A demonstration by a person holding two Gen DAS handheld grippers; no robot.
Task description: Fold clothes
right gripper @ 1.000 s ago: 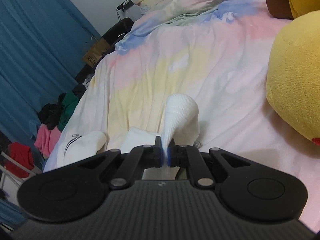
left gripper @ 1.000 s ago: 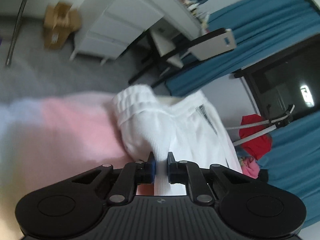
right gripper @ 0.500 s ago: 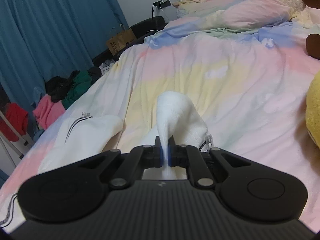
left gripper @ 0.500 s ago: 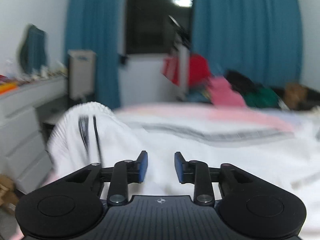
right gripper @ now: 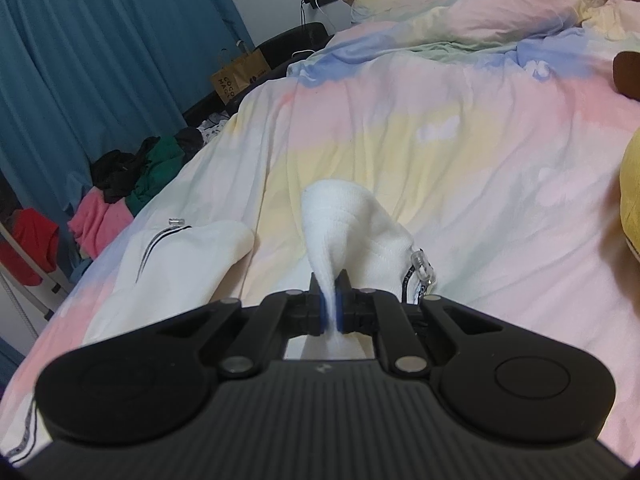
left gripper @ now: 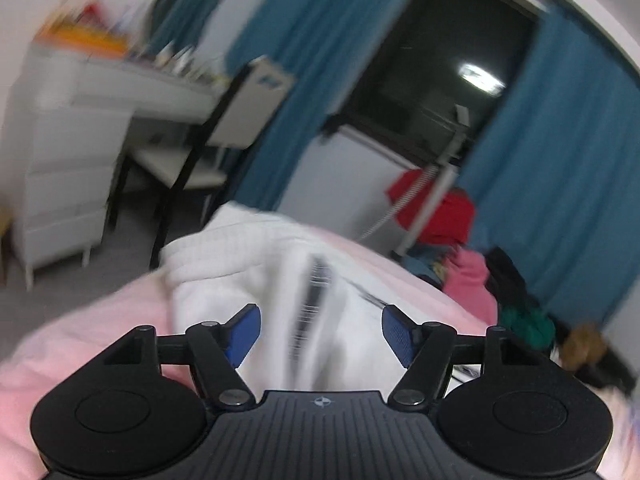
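**Garment pinched on the right, free on the left**

Left wrist view: blur throughout. Left gripper with jaws spread wide, blue pads well apart, nothing between them. White garment lies just ahead of the fingers on the pink bedding, ribbed edge at the far end, a dark striped band running down its middle. Beyond the bed: white drawer unit, black-framed chair, blue curtains either side of a dark window, heap of red, pink and green clothes on the right.

Right wrist view: sharp. Right gripper clamped on a fold of the white garment; cloth rises in a peak from between the closed fingers. Clear drawstring tip hangs just right of the fingers. Another part of the garment, with a dark stripe, lies flat to the left on the pastel duvet. Pillow at the far end, yellow plush at the right edge, paper bag by the curtains.
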